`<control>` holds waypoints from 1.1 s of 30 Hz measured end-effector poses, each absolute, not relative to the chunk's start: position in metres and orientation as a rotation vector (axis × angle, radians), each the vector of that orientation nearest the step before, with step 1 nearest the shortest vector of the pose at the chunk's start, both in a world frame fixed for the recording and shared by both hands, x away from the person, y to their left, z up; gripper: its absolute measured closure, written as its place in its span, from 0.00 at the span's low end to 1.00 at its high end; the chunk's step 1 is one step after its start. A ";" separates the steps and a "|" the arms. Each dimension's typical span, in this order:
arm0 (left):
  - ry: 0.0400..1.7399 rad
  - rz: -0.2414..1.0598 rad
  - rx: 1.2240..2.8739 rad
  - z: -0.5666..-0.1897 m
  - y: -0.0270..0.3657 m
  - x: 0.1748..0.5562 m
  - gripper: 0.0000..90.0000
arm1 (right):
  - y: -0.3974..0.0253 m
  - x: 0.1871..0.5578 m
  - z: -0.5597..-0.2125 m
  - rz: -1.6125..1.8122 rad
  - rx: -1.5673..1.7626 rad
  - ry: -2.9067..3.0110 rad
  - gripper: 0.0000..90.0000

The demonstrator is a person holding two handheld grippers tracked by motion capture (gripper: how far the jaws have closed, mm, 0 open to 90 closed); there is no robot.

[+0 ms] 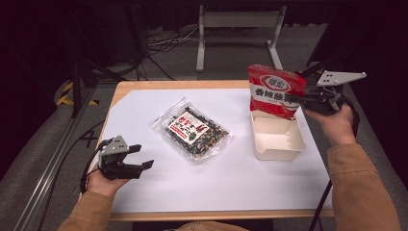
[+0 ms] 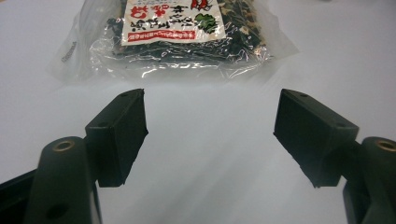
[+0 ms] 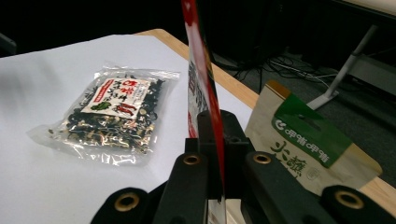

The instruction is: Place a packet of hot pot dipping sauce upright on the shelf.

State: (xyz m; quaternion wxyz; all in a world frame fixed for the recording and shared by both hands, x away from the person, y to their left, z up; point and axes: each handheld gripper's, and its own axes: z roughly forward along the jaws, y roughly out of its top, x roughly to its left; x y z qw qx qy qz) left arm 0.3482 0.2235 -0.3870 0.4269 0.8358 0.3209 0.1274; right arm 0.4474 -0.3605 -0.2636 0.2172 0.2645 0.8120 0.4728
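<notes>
A red snack packet (image 1: pixel 274 90) hangs upright over the far end of an open beige box (image 1: pixel 279 143) at the right of the table. My right gripper (image 1: pixel 295 99) is shut on the packet's right edge. In the right gripper view the red packet (image 3: pixel 201 84) runs edge-on up from between the closed jaws of that gripper (image 3: pixel 215 128). A clear bag of dark dried food with a red-and-white label (image 1: pixel 193 129) lies flat mid-table. My left gripper (image 1: pixel 142 156) rests low at the front left, open and empty. In the left gripper view the clear bag (image 2: pixel 175 37) lies ahead of that gripper (image 2: pixel 210 126).
A white sheet (image 1: pixel 221 183) covers most of the wooden table (image 1: pixel 144 85). A brown paper packet with a green label (image 3: pixel 306 140) lies near the table's edge beside the red packet. Past the table's far edge are a white frame (image 1: pixel 238 29), cables and dark floor.
</notes>
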 end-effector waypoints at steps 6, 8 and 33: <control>0.810 0.322 2.090 -0.388 0.224 0.348 0.29 | -0.366 0.455 -0.270 1.306 0.768 2.243 0.99; 0.815 0.315 2.089 -0.388 0.224 0.348 0.29 | -0.369 0.458 -0.272 1.295 0.781 2.249 0.99; 0.809 0.303 2.113 -0.393 0.221 0.350 0.29 | -0.368 0.490 -0.301 1.174 0.829 2.309 0.99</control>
